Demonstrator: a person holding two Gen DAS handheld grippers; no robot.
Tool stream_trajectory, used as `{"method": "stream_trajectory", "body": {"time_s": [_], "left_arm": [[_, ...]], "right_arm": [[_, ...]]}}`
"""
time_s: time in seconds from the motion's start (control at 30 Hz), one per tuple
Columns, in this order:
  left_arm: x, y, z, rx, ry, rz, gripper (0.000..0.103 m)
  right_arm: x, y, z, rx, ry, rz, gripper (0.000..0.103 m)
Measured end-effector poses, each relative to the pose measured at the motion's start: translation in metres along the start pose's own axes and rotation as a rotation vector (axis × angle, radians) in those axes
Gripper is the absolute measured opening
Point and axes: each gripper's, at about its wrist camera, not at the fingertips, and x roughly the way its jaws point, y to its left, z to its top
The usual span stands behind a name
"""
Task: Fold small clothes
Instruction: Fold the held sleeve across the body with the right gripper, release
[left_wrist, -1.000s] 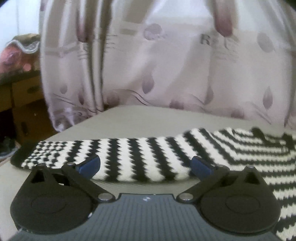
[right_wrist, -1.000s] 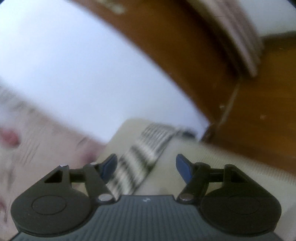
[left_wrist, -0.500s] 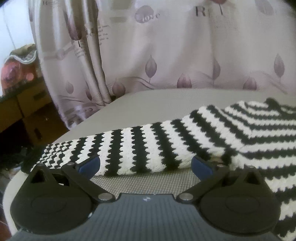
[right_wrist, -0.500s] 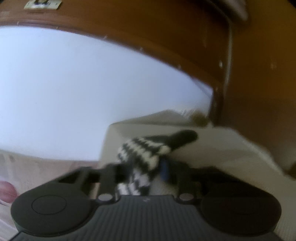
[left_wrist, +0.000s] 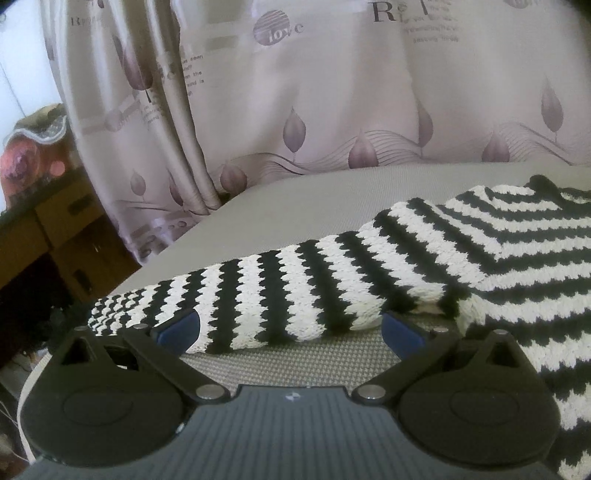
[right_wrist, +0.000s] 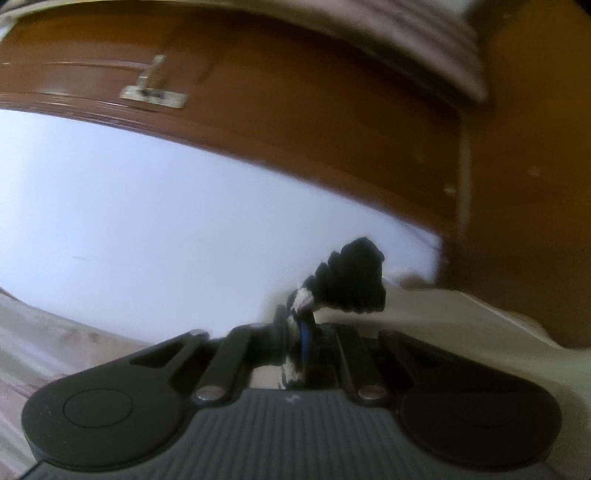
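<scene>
With the black-and-white striped knitted sweater (left_wrist: 369, 273) flat on the grey table (left_wrist: 295, 192), the spread left gripper (left_wrist: 290, 328) flanks one sleeve while the right gripper (right_wrist: 295, 332) pinches the other cuff, which could slip out if tugged.

Left gripper (left_wrist: 290, 328) spread wide (blue pads apart), held low; right gripper (right_wrist: 301, 343) clamped tight.

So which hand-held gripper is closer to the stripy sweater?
Right. The right hand-held gripper is shut on the striped sweater's cuff; the left hand-held gripper is open, straddling a sleeve.
</scene>
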Motion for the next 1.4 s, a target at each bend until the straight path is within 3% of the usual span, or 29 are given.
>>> {"method": "stream_trajectory", "body": {"time_s": [0.13, 0.27, 0.4, 0.57, 0.77, 0.93, 1.17, 1.3, 1.4], "left_arm": [[-0.002, 0.001, 0.0, -0.006, -0.009, -0.013, 0.103], [-0.004, 0.006, -0.001, -0.039, -0.024, -0.024, 0.103], [-0.004, 0.011, -0.001, -0.073, -0.024, -0.046, 0.103], [-0.008, 0.013, -0.002, -0.089, -0.05, -0.063, 0.103], [-0.015, 0.017, -0.003, -0.116, -0.094, -0.084, 0.103], [-0.017, 0.025, -0.004, -0.166, -0.109, -0.103, 0.103], [-0.011, 0.043, -0.007, -0.276, -0.078, -0.141, 0.103], [0.0, 0.064, -0.012, -0.415, -0.027, -0.192, 0.103], [0.009, 0.084, -0.021, -0.56, 0.017, -0.222, 0.103]], "right_arm": [[-0.001, 0.005, 0.005, 0.04, -0.024, -0.007, 0.006], [-0.001, 0.028, 0.008, -0.012, -0.053, -0.016, 0.006], [-0.003, 0.067, -0.001, -0.077, -0.059, 0.017, 0.006], [0.005, 0.136, -0.041, -0.186, -0.014, 0.115, 0.006], [0.034, 0.23, -0.13, -0.274, 0.108, 0.281, 0.006], [0.062, 0.286, -0.239, -0.357, 0.273, 0.384, 0.006], [0.084, 0.297, -0.394, -0.423, 0.521, 0.418, 0.006], [0.083, 0.284, -0.471, -0.547, 0.63, 0.4, 0.006], [0.083, 0.274, -0.507, -0.627, 0.68, 0.381, 0.006]]}}
